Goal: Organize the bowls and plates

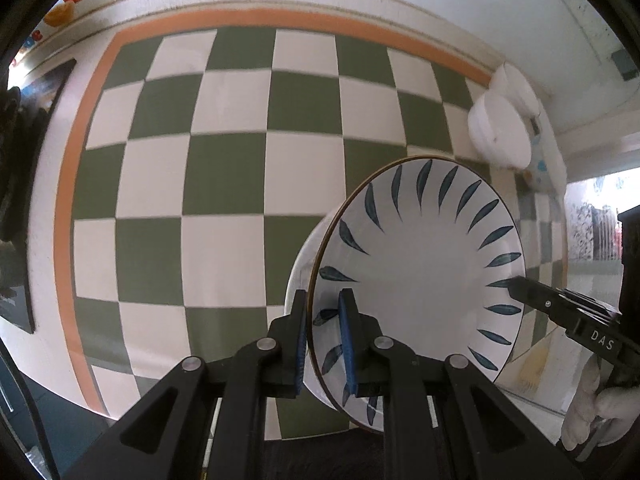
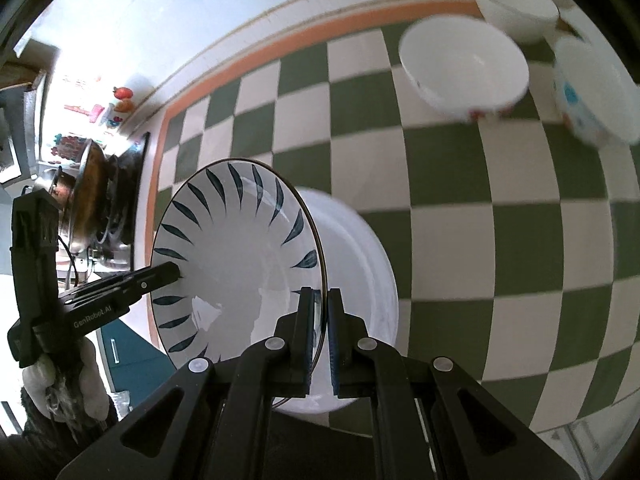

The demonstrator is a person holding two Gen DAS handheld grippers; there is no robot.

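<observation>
A white plate with blue leaf marks (image 1: 420,280) is held above the green-and-white checkered cloth (image 1: 224,184), tilted on edge. My left gripper (image 1: 324,340) is shut on its near rim. My right gripper (image 2: 319,332) is shut on the opposite rim of the same plate (image 2: 240,264). Each gripper shows in the other's view: the right one (image 1: 516,284) at the plate's right rim, the left one (image 2: 172,272) at its left rim. Three white bowls stand at the cloth's far side: one (image 2: 464,68), a second (image 2: 516,4), a third with coloured marks (image 2: 592,96).
The bowls also show in the left wrist view (image 1: 500,132) near the wall. A metal pot on a stove (image 2: 92,216) stands left of the cloth. Small orange toys (image 1: 64,12) sit on the ledge by the wall. The cloth has an orange border (image 1: 64,200).
</observation>
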